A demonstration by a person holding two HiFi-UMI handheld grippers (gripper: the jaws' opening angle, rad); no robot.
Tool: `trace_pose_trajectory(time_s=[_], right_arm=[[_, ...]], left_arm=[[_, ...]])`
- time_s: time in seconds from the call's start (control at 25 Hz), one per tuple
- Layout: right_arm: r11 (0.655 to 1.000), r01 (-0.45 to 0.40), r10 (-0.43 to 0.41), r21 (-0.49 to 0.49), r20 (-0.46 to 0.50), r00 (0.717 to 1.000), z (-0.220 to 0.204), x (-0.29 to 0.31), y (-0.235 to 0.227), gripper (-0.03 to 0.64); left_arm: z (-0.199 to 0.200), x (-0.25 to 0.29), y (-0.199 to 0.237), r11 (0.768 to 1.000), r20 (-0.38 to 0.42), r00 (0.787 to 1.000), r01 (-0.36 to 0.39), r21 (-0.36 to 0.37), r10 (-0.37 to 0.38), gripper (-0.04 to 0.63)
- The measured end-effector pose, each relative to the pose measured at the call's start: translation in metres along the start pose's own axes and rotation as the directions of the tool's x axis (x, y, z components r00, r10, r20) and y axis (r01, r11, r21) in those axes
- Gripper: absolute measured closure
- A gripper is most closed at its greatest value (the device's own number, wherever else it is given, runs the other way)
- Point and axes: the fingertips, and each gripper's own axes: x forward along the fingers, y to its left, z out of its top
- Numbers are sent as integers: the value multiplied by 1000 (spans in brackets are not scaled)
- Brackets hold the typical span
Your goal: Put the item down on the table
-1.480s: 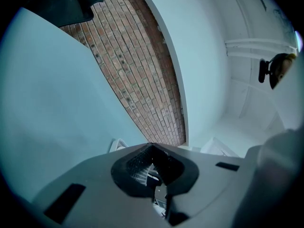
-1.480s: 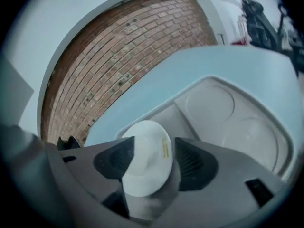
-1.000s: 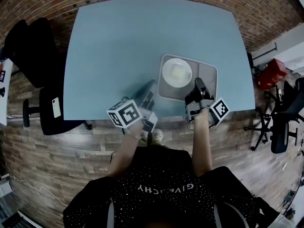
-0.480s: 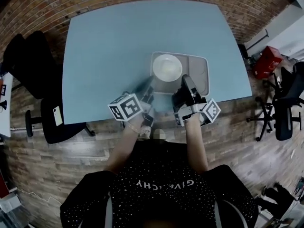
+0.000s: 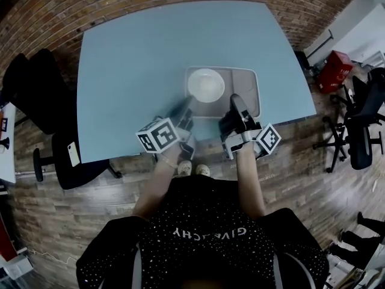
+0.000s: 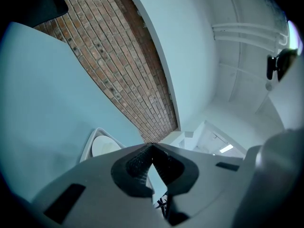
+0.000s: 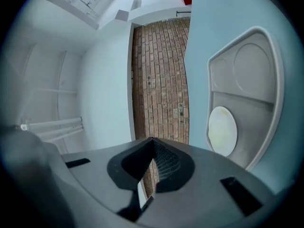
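On the light blue table [image 5: 138, 59] lies a grey compartment tray [image 5: 243, 92] near the front right edge. A white round plate [image 5: 206, 85] rests in its left section. My left gripper [image 5: 183, 114] hovers at the tray's near left corner, its jaws shut with nothing between them. Just above the tray's near edge, my right gripper [image 5: 235, 104] is also shut and empty. The left gripper view shows the jaw tips of the left gripper [image 6: 152, 146] meeting, with the tray [image 6: 90, 139] and plate [image 6: 105, 146] just behind. From the right gripper [image 7: 153, 141], the tray [image 7: 256, 80] and plate [image 7: 222, 131] lie to the right.
Black chairs [image 5: 36, 89] stand left of the table, one with a phone [image 5: 72, 153] on it. A red box [image 5: 335, 65] and an office chair [image 5: 361, 131] are at the right. A brick wall runs behind the table.
The head view has shifted, so the table and tray sit further left in frame. Both grippers stay shut by the tray's near edge.
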Motion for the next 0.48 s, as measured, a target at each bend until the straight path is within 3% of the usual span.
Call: trace_pose_trajectory(time_s=[0.48], right_arm=[[1000,28,-28,4,-25,999,-10,-12,-6,603]], left_arm=[[-14,-10,2,1000,-7,1000,-23,-15,22,584]])
